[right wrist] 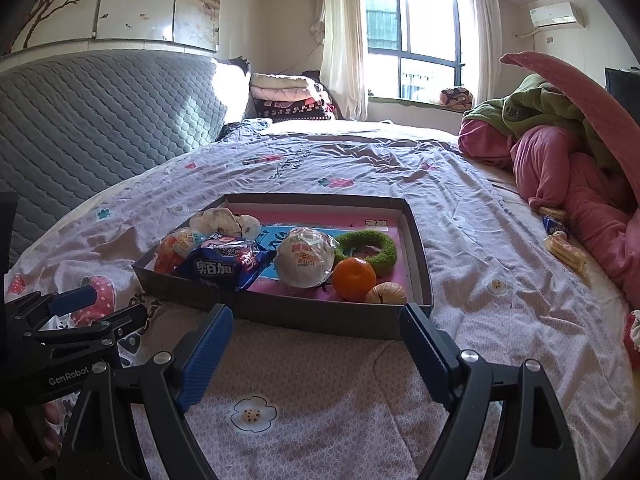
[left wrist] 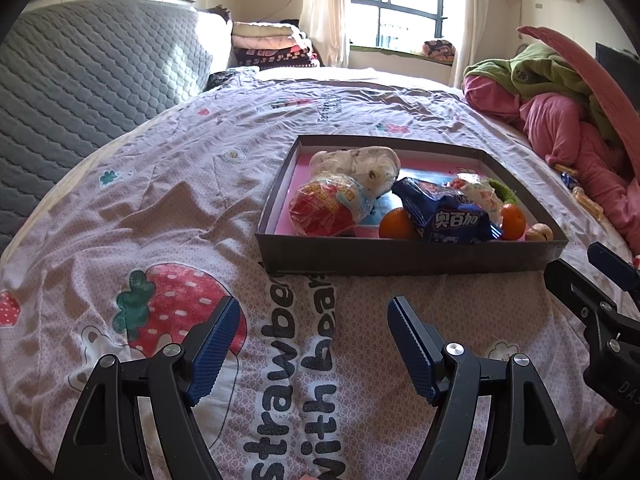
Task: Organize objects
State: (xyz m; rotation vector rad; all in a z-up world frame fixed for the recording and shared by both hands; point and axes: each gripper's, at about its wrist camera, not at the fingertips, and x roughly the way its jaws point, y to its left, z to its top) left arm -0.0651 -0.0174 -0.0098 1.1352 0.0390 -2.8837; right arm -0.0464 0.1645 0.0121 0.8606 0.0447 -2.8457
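Observation:
A shallow dark cardboard box (left wrist: 400, 258) (right wrist: 304, 314) with a pink floor lies on the bed. It holds a blue snack bag (left wrist: 452, 216) (right wrist: 224, 266), wrapped round buns (left wrist: 332, 204) (right wrist: 306, 258), oranges (left wrist: 394, 224) (right wrist: 354, 278), a green ring (right wrist: 374, 246) and a peeled fruit (right wrist: 386, 294). My left gripper (left wrist: 314, 340) is open and empty, over the bedsheet in front of the box. My right gripper (right wrist: 316, 344) is open and empty, just before the box's near wall. Wrapped biscuits (right wrist: 566, 254) (left wrist: 586, 200) lie loose on the sheet at the right.
The bed has a strawberry-print sheet (left wrist: 180, 208). A grey quilted headboard (left wrist: 80, 80) stands at the left. A pile of pink and green bedding (right wrist: 560, 148) lies at the right. Folded blankets (right wrist: 288, 96) are stacked by the window.

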